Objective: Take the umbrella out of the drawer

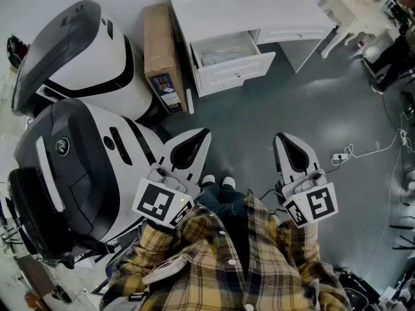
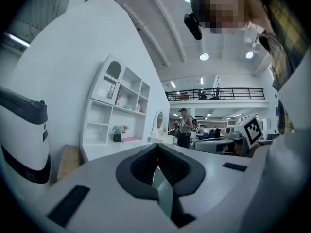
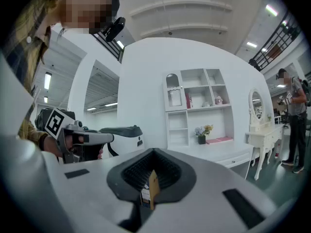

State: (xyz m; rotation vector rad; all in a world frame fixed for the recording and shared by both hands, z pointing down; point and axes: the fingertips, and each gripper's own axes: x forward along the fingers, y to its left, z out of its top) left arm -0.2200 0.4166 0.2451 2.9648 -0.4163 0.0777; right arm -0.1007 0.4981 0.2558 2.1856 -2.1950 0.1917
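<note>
A person in a checked shirt stood on the grey floor, well back from a white counter. Its drawer stood pulled out, front turned toward the camera. The umbrella to be fetched was presumed to lie in that drawer, but only pale contents showed inside, too small to tell apart.

The left hand-held gripper and the right hand-held gripper were carried about level in front of the body, side by side and well apart. Both were aimed ahead toward the counter, a posture suited to walking up rather than reaching. Each one's jaws were pressed together with nothing between them. Through the thin slit of the right pair, only a sliver of the distant cardboard box showed.

That box lay on the floor just beside the counter's left end. Two large white-and-grey machines crowded the left side, leaving the bare floor before the drawer as the likely way in. A cable trailed across the floor to the right, away from that path.

The job appeared barely begun. The drawer was open, but the jaws would need to part and come close before any grasp could be made.
</note>
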